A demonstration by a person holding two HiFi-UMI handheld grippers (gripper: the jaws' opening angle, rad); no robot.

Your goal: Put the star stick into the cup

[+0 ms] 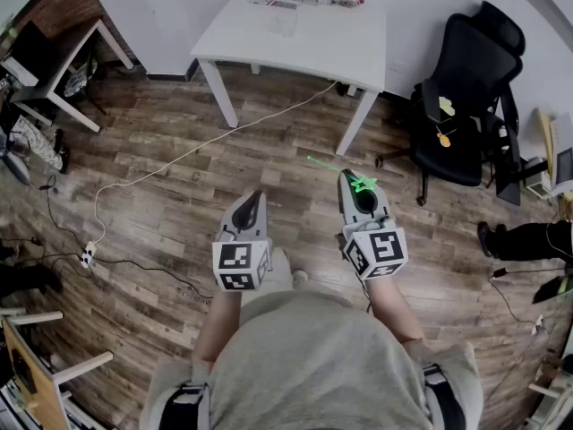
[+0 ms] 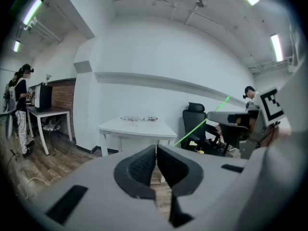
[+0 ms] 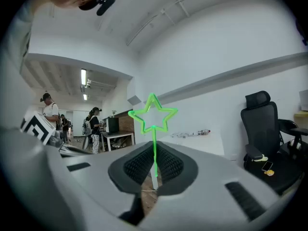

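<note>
Head view: wood floor [image 1: 179, 204], white table [image 1: 333, 54], chair [image 1: 466, 88].

Both forearms out ahead of me, grippers side by side, pointing to 12 o'clock. Left gripper [image 2: 156, 152]: tipped slightly down, jaws together, empty. Right gripper [image 3: 155, 154]: level, jaws pinching the star stick [image 3: 155, 146].
</note>
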